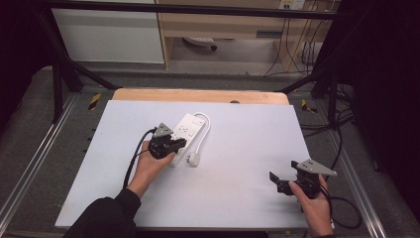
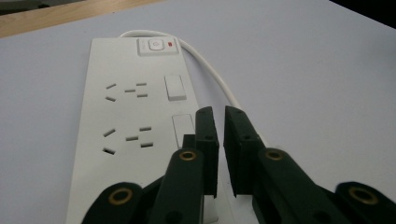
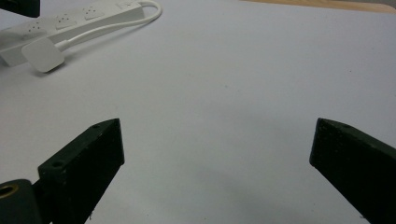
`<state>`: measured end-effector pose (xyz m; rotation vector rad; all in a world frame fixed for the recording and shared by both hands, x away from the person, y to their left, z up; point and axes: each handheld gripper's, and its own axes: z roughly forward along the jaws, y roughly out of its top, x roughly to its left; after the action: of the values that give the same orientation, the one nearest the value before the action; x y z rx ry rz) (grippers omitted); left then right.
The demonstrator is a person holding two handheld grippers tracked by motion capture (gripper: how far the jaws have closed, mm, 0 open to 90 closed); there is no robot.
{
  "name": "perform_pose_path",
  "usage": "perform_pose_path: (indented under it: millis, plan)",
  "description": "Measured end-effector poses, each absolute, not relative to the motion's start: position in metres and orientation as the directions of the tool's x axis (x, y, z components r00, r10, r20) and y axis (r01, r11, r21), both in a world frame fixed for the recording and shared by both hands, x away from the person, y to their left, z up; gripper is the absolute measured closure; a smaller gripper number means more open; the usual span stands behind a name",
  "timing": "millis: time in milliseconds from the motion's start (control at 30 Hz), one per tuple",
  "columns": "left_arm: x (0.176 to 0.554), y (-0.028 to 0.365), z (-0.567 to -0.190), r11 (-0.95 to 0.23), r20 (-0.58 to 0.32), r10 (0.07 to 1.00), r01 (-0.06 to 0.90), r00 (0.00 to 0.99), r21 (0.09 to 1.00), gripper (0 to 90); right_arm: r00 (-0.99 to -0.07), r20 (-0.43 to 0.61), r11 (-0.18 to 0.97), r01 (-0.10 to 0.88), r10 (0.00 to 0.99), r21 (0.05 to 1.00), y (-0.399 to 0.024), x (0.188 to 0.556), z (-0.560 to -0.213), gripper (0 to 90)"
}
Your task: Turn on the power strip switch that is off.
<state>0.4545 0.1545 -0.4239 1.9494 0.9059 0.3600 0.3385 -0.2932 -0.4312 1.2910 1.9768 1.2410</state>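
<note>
Left gripper (image 1: 179, 144) over white plastic power strip (image 1: 187, 130), centre frame.
Jaws nearly together, empty; strip's long axis toward upper right; right gripper (image 1: 278, 182) spread.

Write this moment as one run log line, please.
left gripper: nearly shut, over power strip switch | right gripper: open, nothing between jaws | plug: loose on table

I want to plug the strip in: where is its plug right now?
In the high view the white plug lies on the white board, just right of the power strip near the left gripper.
</note>
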Motion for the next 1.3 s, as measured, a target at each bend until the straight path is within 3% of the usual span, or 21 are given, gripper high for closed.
perform_pose_path:
  millis: [400, 767, 1000, 1100, 1300]
  plan:
    - [0.454, 0.150, -0.416, -0.281, -0.106, 0.740, 0.448, 0.664, 0.849, 54.1, -0.448, 0.083, 0.154, 0.466, 0.890, 0.871, -0.293, 0.339, -0.432, 3.5]
    - [0.453, 0.146, -0.412, -0.231, -0.140, 0.736, 0.441, 0.662, 0.867, 37.1, -0.448, 0.085, 0.151, 0.465, 0.890, 0.872, -0.293, 0.339, -0.432, 3.5]
    - [0.452, 0.147, -0.408, -0.202, -0.163, 0.737, 0.445, 0.656, 0.873, 13.7, -0.451, 0.081, 0.156, 0.464, 0.889, 0.872, -0.293, 0.339, -0.432, 3.1]
    - [0.451, 0.149, -0.406, -0.193, -0.178, 0.736, 0.455, 0.653, 0.869, 9.5, -0.453, 0.082, 0.156, 0.464, 0.888, 0.872, -0.293, 0.339, -0.432, 3.1]
    - [0.449, 0.152, -0.402, -0.182, -0.180, 0.737, 0.448, 0.651, 0.875, 9.4, -0.456, 0.084, 0.155, 0.462, 0.886, 0.873, -0.293, 0.339, -0.432, 2.8]
